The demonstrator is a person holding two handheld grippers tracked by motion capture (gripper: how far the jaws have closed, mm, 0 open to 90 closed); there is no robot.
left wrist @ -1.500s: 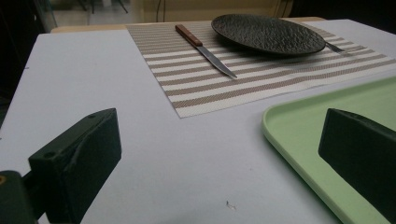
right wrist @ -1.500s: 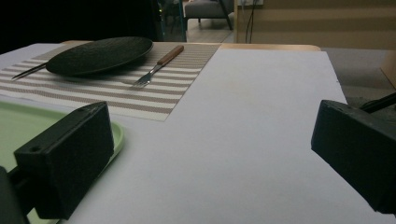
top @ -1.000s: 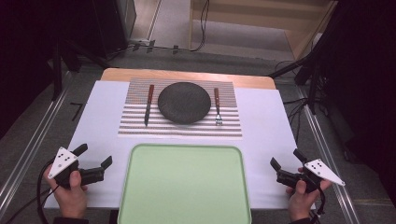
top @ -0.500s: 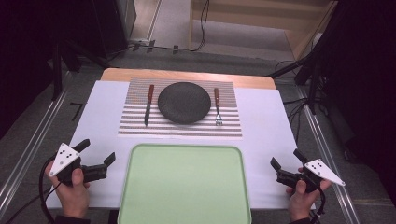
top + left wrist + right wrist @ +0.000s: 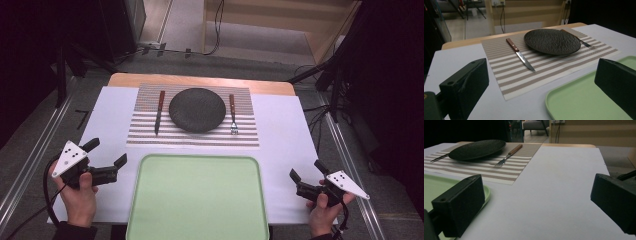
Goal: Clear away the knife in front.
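I hold my left hand-held gripper (image 5: 106, 160) just left of the green tray (image 5: 197, 200), jaws spread wide and gripping nothing; my right hand-held gripper (image 5: 304, 176) hovers beside the tray's right edge, equally released. The knife (image 5: 158, 112), dark plate (image 5: 197, 109) and fork (image 5: 232, 114) lie untouched on the striped placemat (image 5: 145, 135) farther back on the tabletop. I judge this as the start of clearing the setting: next I must reach forward, probably my left toward the knife, and close on its handle.

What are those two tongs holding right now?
Nothing. The left tongs and right tongs both gape open beside the green tray, gripping nothing.
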